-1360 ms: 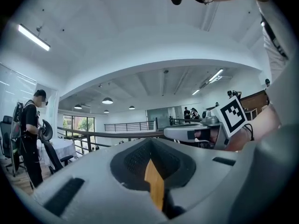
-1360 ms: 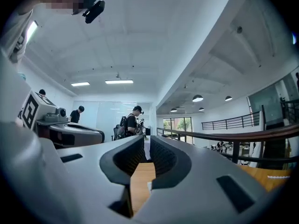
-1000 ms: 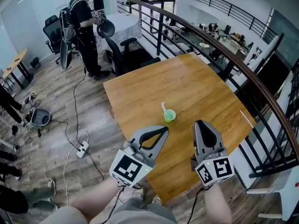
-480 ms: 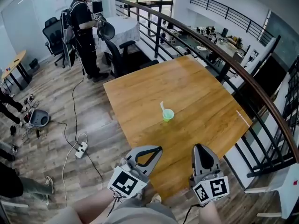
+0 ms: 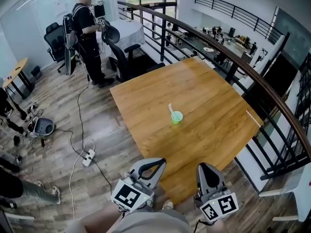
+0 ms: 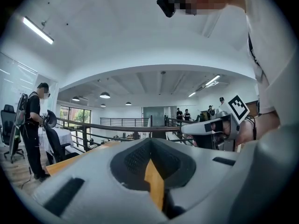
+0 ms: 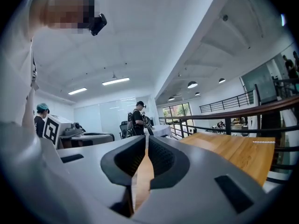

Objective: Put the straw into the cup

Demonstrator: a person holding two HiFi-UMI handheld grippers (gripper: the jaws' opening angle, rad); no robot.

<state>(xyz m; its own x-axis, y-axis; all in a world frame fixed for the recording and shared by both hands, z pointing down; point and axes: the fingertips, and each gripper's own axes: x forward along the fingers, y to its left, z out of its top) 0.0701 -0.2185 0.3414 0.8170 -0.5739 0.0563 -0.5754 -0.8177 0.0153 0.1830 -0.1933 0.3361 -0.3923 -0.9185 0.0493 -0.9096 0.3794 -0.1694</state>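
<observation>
Head view: the small green cup [image 5: 177, 117] stands mid-counter [image 5: 204, 96]. The white straw [image 5: 170, 108] leans out of it, seemingly already inside, but it is too small to be sure. The straw looks light, thin and easy to crush, so I would pinch it gently near its upper end. The left hand-held gripper [image 5: 156, 163] and the right hand-held gripper [image 5: 204, 167] hang at the near edge, well apart from the cup.

Left gripper view: the jaws are together and empty. No cup or straw shows here.

Right gripper view: the jaws are almost touching with nothing between them. The cup is out of sight.

straw [image 5: 170, 110] in cup [image 5: 177, 117] tiny, its lower end hidden inside, person's body [image 5: 146, 224] cut off by bottom edge
</observation>
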